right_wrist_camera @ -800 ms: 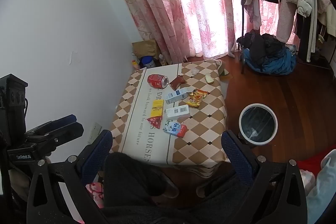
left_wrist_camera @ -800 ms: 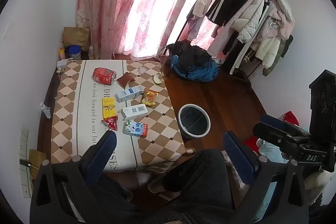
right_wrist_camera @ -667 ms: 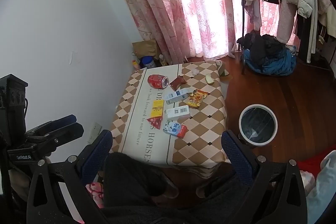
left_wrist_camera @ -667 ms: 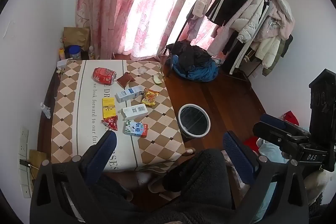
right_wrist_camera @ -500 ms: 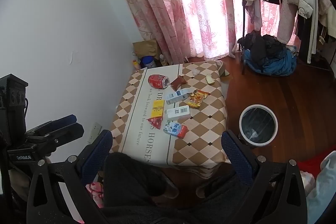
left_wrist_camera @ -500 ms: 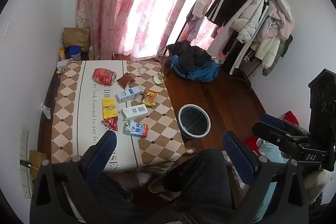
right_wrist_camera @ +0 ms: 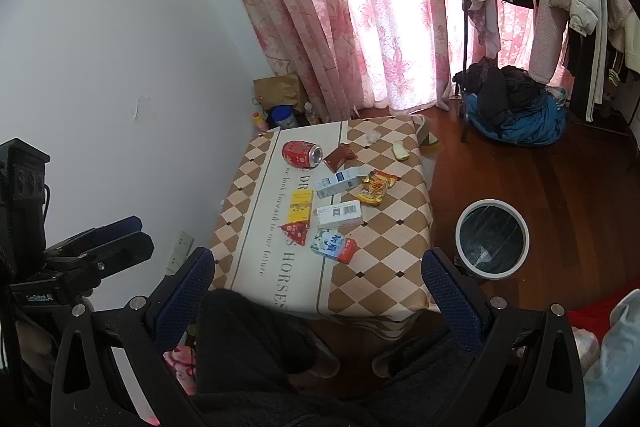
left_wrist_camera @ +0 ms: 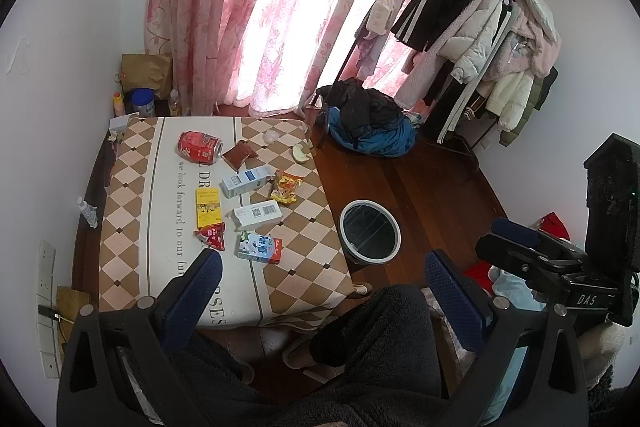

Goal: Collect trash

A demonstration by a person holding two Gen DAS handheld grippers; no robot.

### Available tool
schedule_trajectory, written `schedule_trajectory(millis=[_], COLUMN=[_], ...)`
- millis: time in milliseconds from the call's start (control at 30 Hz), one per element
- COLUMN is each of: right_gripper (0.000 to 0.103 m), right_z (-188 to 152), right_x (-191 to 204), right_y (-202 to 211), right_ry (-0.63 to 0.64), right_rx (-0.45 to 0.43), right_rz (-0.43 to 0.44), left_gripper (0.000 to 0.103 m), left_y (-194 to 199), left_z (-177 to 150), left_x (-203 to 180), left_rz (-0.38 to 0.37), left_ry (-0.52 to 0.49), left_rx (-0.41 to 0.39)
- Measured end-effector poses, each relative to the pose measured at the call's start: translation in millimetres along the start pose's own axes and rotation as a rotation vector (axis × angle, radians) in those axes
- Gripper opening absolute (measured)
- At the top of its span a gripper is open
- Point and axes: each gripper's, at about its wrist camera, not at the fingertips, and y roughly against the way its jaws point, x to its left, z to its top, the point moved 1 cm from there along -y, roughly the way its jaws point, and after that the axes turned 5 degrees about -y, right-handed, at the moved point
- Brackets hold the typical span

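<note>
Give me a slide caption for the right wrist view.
Open right gripper above checkered-cloth table strewn with trash, white-rimmed round bin beside it.

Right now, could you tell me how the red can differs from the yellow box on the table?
The red can is a dented cylinder lying on its side, open end showing; the yellow box is a flat rectangle lying face up. The can sits towards the curtain end of the table, the box nearer the middle. Neither is touched by a gripper.

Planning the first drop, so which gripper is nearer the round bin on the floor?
Right. The right gripper has the bin beside its right finger; the left gripper sits nearer the table.
</note>
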Motion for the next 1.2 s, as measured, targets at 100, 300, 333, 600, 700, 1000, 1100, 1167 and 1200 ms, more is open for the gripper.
schedule_trajectory(millis=[100, 300, 333, 600, 700, 1000, 1100, 1167, 1200], right_gripper=[0.103, 0.103, 0.103, 0.103, 0.103, 0.103, 0.103, 0.103, 0.103], right_z=[0.1, -0.8, -1.0, -1.8, -2.2, -0.7, -0.8, -1.1, -1.3], right_x=[2.5, 2.6, 2.2, 2.0, 2.6, -1.8, -1.1, -0.9, -0.7], right_y=[-2.7, -1.6, -2.4, -1.0, -1.5, 1.9, 2.0, 1.8, 1.7], right_ry=[-0.001, 0.000, 0.000, 0.003, 0.004, 0.007, 0.009, 0.010, 0.011], right_rx=[0.000, -0.003, -0.004, -0.006, -0.003, -0.002, -0.003, -0.001, -0.003], right_rz=[-0.001, 0.000, -0.002, 0.001, 0.002, 0.001, -0.001, 0.001, 0.000], left_gripper=[0.103, 0.103, 0.103, 0.103, 0.103, 0.103, 0.103, 0.103, 0.103], left_y=[-0.1, 2.3, 2.4, 2.4, 2.6, 5.0, 5.1, 5.2, 5.2], left_z=[0.0, 3.9, 4.1, 4.2, 4.0, 7.0, 6.9, 7.3, 7.5], left_x=[-0.2, -2.5, -2.7, -2.7, -2.9, -9.0, -9.1, -9.9, -10.3], left_rz=[-0.001, -0.001, 0.000, 0.000, -0.001, -0.001, -0.001, -0.001, 0.000], left_ry=[-0.001, -0.003, -0.003, -0.004, -0.004, -0.006, -0.006, -0.006, -0.006], left_rx=[0.000, 0.000, 0.000, -0.002, -0.002, -0.004, -0.004, -0.004, -0.004])
